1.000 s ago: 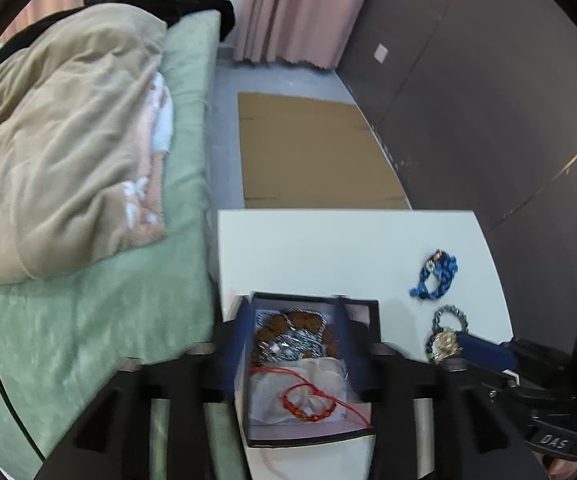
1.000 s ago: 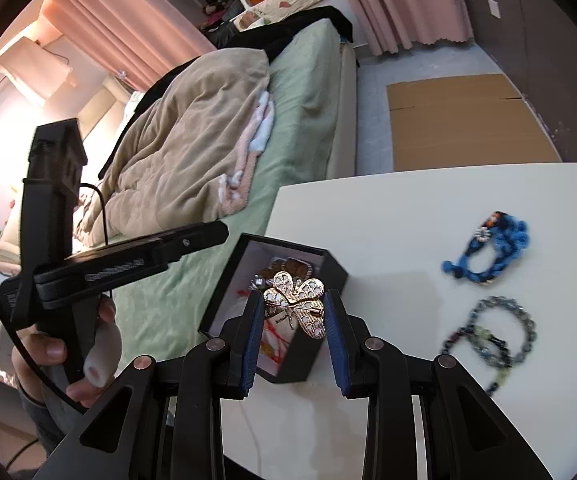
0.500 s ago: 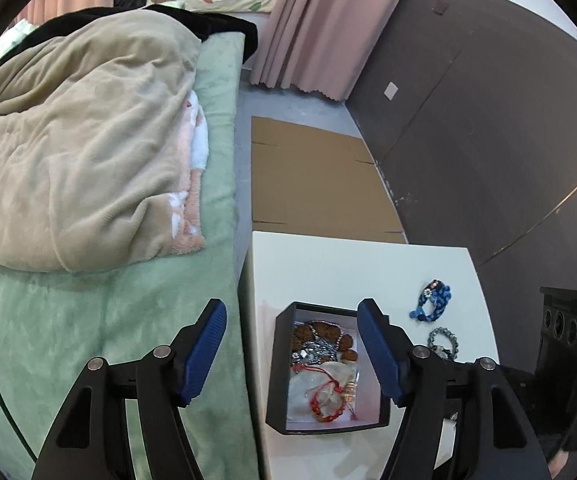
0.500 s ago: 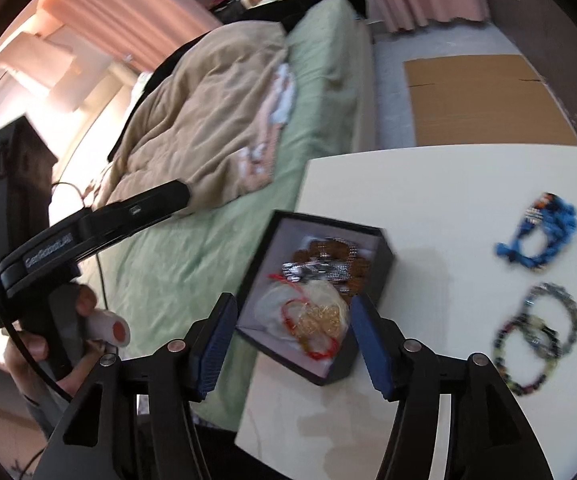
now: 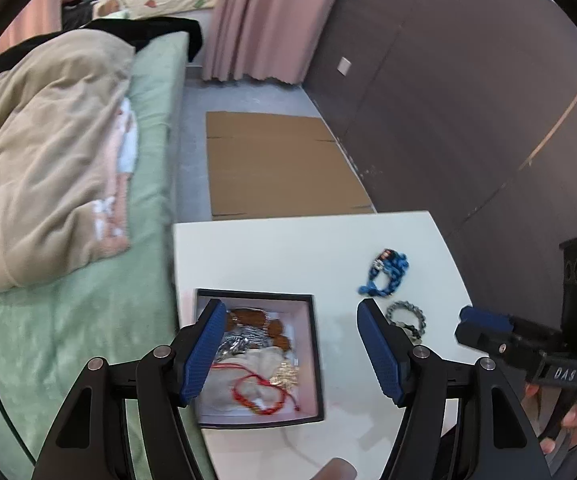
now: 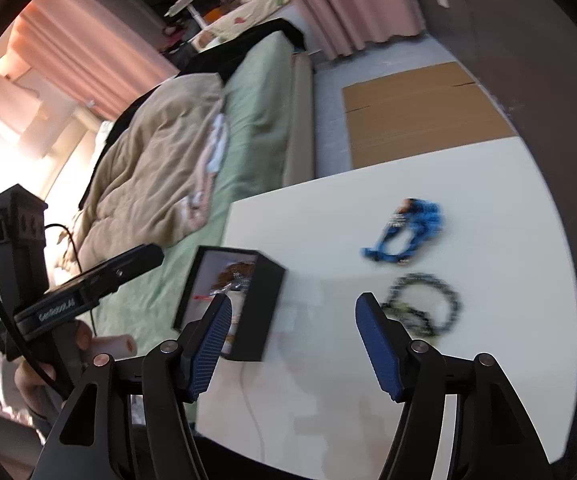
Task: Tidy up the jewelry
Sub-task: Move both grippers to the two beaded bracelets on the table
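Observation:
A black jewelry box (image 5: 259, 360) stands at the left edge of the white table (image 5: 288, 248). In it lie a red cord bracelet (image 5: 262, 394), a gold brooch (image 5: 286, 374), a silver piece and brown beads. A blue braided bracelet (image 5: 388, 272) and a dark beaded bracelet (image 5: 406, 318) lie on the table to its right. My left gripper (image 5: 290, 354) hangs open above the box, touching nothing. My right gripper (image 6: 292, 346) is empty, its jaws opening, above the table between the box (image 6: 244, 304) and the beaded bracelet (image 6: 424, 306); the blue bracelet (image 6: 408, 228) lies beyond.
A bed (image 5: 68, 280) with a green sheet and a beige blanket (image 5: 40, 168) adjoins the table's left side. Flat cardboard (image 5: 280, 168) lies on the grey floor beyond the table. A dark wall (image 5: 468, 120) runs along the right. A thin white cord (image 6: 252, 412) trails over the table's near edge.
My right gripper let the gold brooch go into the box, opened and drew back to the right. My left gripper let go of the box and backed away from it.

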The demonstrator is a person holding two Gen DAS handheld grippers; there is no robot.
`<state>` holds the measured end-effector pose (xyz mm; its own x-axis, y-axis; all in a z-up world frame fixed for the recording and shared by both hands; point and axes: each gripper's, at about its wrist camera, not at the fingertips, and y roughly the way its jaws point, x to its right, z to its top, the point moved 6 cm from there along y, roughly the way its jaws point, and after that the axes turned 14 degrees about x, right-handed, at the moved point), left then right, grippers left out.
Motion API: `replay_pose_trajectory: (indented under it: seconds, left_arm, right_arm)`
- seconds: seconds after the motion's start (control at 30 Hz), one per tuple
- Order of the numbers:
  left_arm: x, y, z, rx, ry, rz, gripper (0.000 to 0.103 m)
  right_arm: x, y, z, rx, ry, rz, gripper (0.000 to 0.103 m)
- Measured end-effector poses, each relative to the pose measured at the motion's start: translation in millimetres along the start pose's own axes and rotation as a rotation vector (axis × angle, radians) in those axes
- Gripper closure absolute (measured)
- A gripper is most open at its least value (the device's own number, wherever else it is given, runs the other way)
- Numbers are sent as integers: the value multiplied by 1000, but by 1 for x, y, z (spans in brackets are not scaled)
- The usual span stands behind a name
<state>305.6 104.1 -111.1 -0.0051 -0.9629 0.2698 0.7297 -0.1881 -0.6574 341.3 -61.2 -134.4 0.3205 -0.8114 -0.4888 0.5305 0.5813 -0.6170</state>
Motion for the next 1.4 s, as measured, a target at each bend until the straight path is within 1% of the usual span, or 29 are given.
replay_pose_trajectory:
  seconds: [0.33,0.43,0.53,0.6,0.63,0.7,0.77,0.87,0.97,1.03,1.1,1.2,1.3,1.4]
  left_arm:
    - [49,32,-15,-67,72,-30,34]
    - [62,44,-24,-104,85,-37,34]
    - [72,56,-33,-134,106,-28,35]
    - [80,64,-40,-156,122,-34,42]
    - [83,67,-43,-165,130,-36,44]
    - [92,74,-50,-183,147,-36,52]
    - [99,82,-57,-204,168,-34,56]
    - [108,94,-66,-231,198,-30,65]
    - [115,106,-76,-260,217,-20,73]
    - [117,114,-82,-276,231,-8,75]
    - [118,120,-86,-289,243,4,81]
    - [119,129,-92,-308,246,5,82]
    - [120,136,-96,-321,264,23,82]
    - [124,138,-97,-308,293,35,82]
  right_arm:
    - [60,-21,3,11,73,-71,37]
    - [76,-26,2,9,89,-83,36]
    - [93,-29,-1,-2,108,-101,36]
    - [107,-32,-4,-17,124,-126,36]
    - [107,-32,-4,-17,124,-126,36]
    - [117,-34,-5,-21,134,-142,36]
    - [125,-37,-6,-17,141,-155,36]
    - [138,-40,-6,-10,149,-181,36]
    - [145,-41,-6,-7,158,-186,36]
    - [149,-40,-6,-8,163,-188,36]
    - [152,-39,-7,-15,162,-189,36]
    - [153,-37,-7,-23,162,-188,36]
    - [152,-35,-7,-33,158,-185,36]
    - [151,-33,-8,-34,155,-183,36]
